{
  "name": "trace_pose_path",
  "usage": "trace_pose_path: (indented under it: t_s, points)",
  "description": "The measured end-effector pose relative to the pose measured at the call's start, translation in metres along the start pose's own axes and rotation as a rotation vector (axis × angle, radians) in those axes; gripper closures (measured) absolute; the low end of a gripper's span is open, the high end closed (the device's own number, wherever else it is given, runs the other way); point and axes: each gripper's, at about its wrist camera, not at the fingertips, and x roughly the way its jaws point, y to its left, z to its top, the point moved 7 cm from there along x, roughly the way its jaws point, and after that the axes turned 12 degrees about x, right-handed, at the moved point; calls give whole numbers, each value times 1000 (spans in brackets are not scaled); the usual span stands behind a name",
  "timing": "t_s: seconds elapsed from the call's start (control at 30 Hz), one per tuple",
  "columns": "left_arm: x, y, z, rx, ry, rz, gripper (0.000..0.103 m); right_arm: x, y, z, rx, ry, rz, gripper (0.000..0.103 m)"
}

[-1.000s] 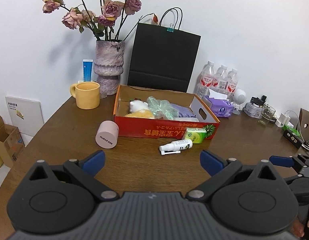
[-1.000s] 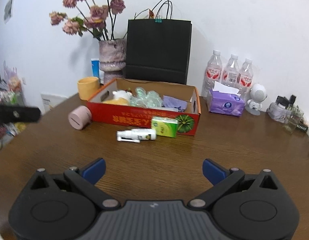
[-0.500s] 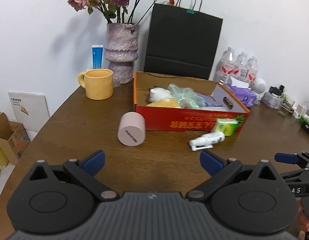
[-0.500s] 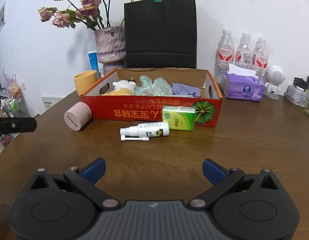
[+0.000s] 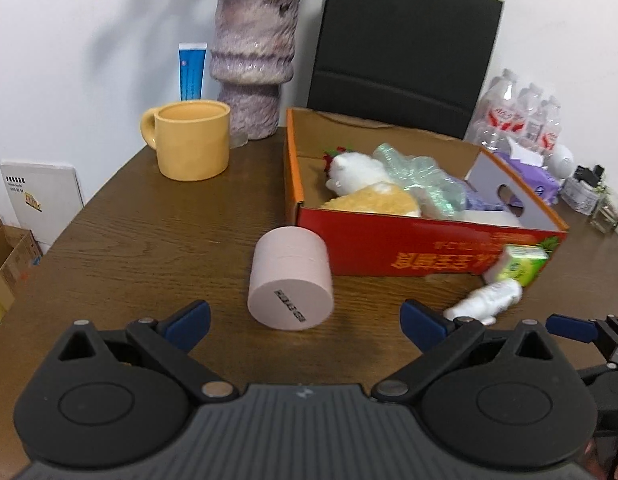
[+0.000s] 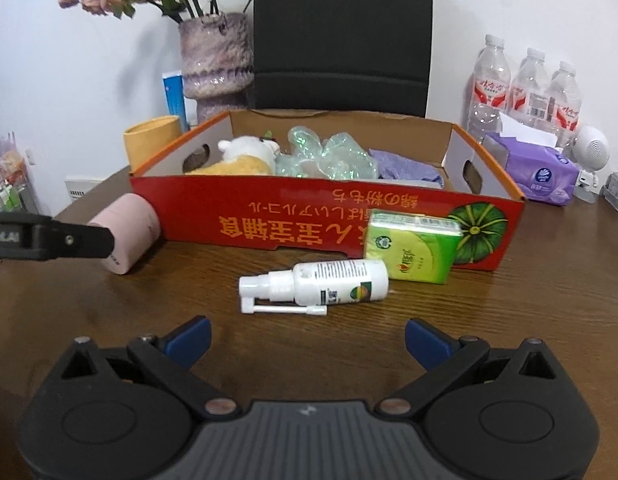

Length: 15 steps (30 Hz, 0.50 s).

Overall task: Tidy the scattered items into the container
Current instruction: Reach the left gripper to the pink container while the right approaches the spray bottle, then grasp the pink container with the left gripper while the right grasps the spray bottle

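Observation:
A red cardboard box (image 5: 429,248) (image 6: 293,228) on the brown table holds a plush toy, green wrap and a purple cloth. A pink cylinder (image 5: 291,282) (image 6: 127,238) lies on its side by the box's left corner. My left gripper (image 5: 305,320) is open and empty, just short of the cylinder. A white spray bottle (image 6: 321,286) (image 5: 487,300) and a green tissue pack (image 6: 413,250) (image 5: 519,264) lie in front of the box. My right gripper (image 6: 307,338) is open and empty, just short of the spray bottle.
A yellow mug (image 5: 193,140), a purple vase (image 5: 251,60) and a black paper bag (image 5: 405,48) stand behind the box. Water bottles (image 6: 525,88), a purple wipes pack (image 6: 537,174) and small items are at the right. The table edge runs along the left.
Both grippers have moved forward toward the table items. The left one closed in on the pink cylinder, the right one on the spray bottle. Both stay open.

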Motion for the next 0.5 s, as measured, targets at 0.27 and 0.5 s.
trace_pose_path:
  t_s: [0.27, 0.5]
  points:
    - [42, 11, 5, -67, 8, 12, 0, 35, -2, 9, 28, 14, -48, 0]
    - [57, 14, 5, -73, -4, -10, 5, 48, -3, 18, 40, -6, -41, 0]
